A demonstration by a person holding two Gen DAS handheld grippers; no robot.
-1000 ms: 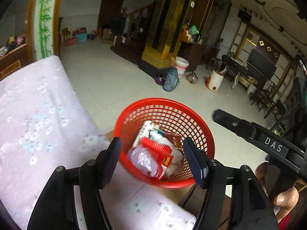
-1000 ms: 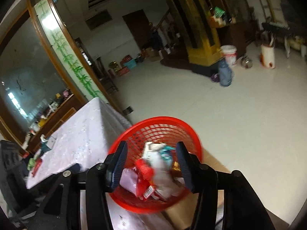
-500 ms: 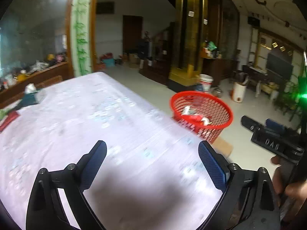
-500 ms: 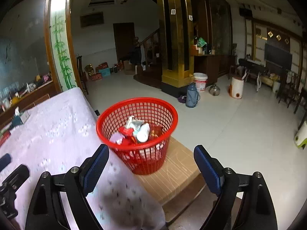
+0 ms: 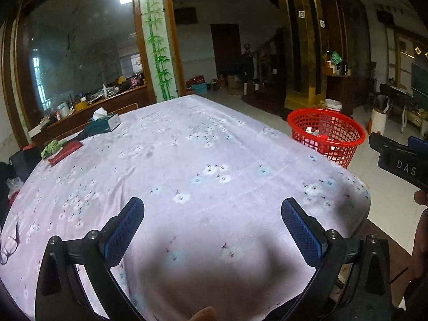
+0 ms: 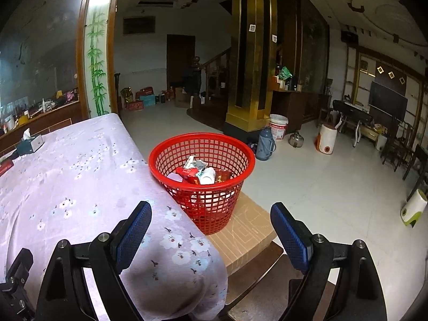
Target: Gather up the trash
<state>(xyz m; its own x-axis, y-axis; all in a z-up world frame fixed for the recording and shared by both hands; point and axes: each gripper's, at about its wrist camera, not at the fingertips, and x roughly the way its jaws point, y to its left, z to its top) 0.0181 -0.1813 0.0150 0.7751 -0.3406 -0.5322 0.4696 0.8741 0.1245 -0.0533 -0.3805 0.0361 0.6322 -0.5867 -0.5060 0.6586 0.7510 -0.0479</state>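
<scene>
A red mesh basket [image 6: 201, 155] stands on a cardboard box [image 6: 246, 230] beside the table's corner, holding several pieces of trash [image 6: 199, 172]: red packets and a white bottle. The same basket [image 5: 326, 131] shows past the table's right edge in the left wrist view. My left gripper [image 5: 212, 223] hovers open over the lilac flowered tablecloth [image 5: 187, 160], nothing between its fingers. My right gripper [image 6: 211, 226] is open too, held back from the basket above the table corner. The right gripper's black body [image 5: 398, 160] appears at the right edge.
A tissue box [image 5: 104, 124], red and green items [image 5: 61, 148] and glasses [image 5: 9, 244] lie at the table's left side. On the tiled floor beyond the basket stand a thermos [image 6: 264, 144], a white bucket [image 6: 278, 127] and a kettle [image 6: 296, 139].
Both grippers pulled back from directly over the basket and opened wide. The left one swung left and now faces the tabletop; the basket looks smaller and farther in both views.
</scene>
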